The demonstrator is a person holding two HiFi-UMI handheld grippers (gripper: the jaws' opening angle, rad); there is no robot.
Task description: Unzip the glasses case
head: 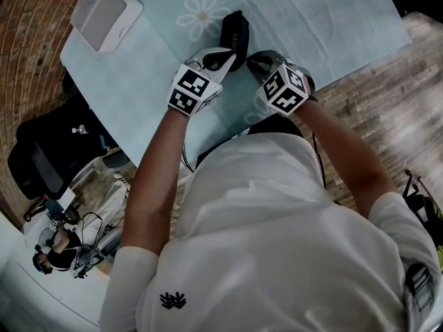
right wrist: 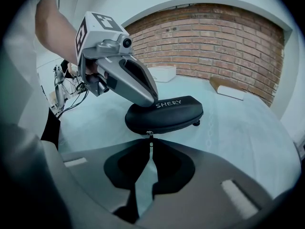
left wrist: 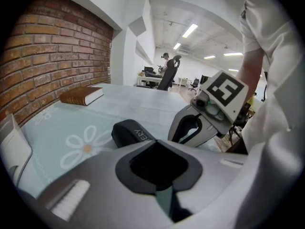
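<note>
While glasses case lies mid-frame on floral tablecloth, we note right gripper pinched closed on zipper pull; left gripper closed, tips resting atop case.

"SHERY" in white capitals on the black glasses case, only "ERY" readable in the left gripper view

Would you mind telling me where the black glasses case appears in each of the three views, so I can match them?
Head view: the glasses case lies at top centre.
Left gripper view: the case is left of centre, just beyond the jaws.
Right gripper view: the case sits mid-picture, its zipper pull at the jaw tips.
Shared landmark: the brick wall, in all three.
</note>
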